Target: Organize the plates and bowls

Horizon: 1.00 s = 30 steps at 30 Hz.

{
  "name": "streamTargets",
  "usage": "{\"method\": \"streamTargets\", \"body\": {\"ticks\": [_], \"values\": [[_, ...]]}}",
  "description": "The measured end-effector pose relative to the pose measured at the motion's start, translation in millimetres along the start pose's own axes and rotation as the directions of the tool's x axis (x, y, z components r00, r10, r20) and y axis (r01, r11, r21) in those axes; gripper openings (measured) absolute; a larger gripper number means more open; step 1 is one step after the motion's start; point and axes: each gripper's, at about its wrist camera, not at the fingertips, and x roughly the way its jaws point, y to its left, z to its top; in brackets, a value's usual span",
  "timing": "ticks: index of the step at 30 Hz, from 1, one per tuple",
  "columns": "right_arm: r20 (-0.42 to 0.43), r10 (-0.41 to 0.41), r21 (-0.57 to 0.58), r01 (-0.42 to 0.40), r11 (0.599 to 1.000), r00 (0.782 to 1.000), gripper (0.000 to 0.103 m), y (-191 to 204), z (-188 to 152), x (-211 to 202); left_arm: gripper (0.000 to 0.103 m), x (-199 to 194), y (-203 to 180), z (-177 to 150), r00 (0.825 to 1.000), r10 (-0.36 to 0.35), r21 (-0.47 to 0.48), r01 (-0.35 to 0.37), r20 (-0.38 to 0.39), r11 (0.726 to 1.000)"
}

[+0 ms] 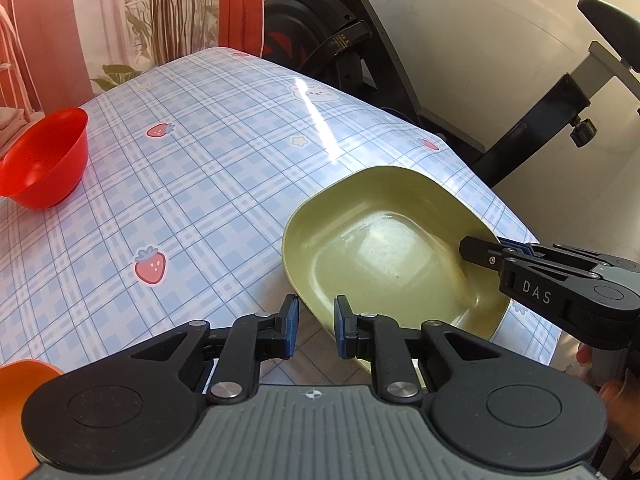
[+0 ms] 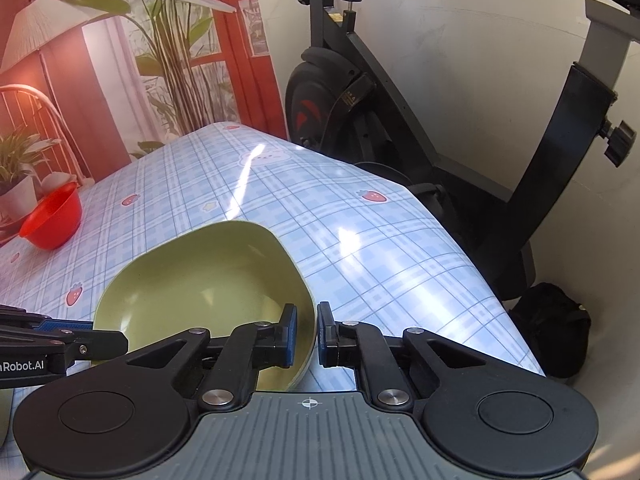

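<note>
A pale green bowl with rounded corners sits at the table's near edge, and part of it hangs past the edge over the floor. My left gripper is shut on its near-left rim, with one blue pad inside the wall and one outside. My right gripper is shut on the opposite rim in the same way. In the left wrist view it shows as the right gripper clamped on the bowl's right wall. In the right wrist view the left gripper comes in at the bowl's left side. A red bowl stands upright at the far left.
The table has a glossy blue plaid cloth with strawberries. An orange bowl peeks in at the lower left. An exercise bike stands behind the table's far right side, and a black bag lies on the floor by the wall.
</note>
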Motion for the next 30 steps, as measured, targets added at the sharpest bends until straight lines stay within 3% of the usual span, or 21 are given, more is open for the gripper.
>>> {"method": "streamTargets", "body": {"ticks": [14,19,30], "values": [[0.008,0.083,0.012,-0.083,0.996,0.997,0.007,22.8,10.3,-24.3,0.02,-43.2,22.3,-1.4,0.997,0.042,-0.038,-0.039,0.066,0.999],[0.026,0.092,-0.022,-0.091,0.996,0.995,0.007,44.8,16.5,-35.0,0.02,-64.2,33.5,-2.0,0.994,0.06,-0.056,-0.055,0.09,0.997],[0.029,0.195,-0.076,-0.192,0.978,0.98,0.008,107.9,23.5,-51.6,0.02,-118.1,81.4,-12.1,0.985,0.106,-0.116,-0.091,0.137,0.989]]}}
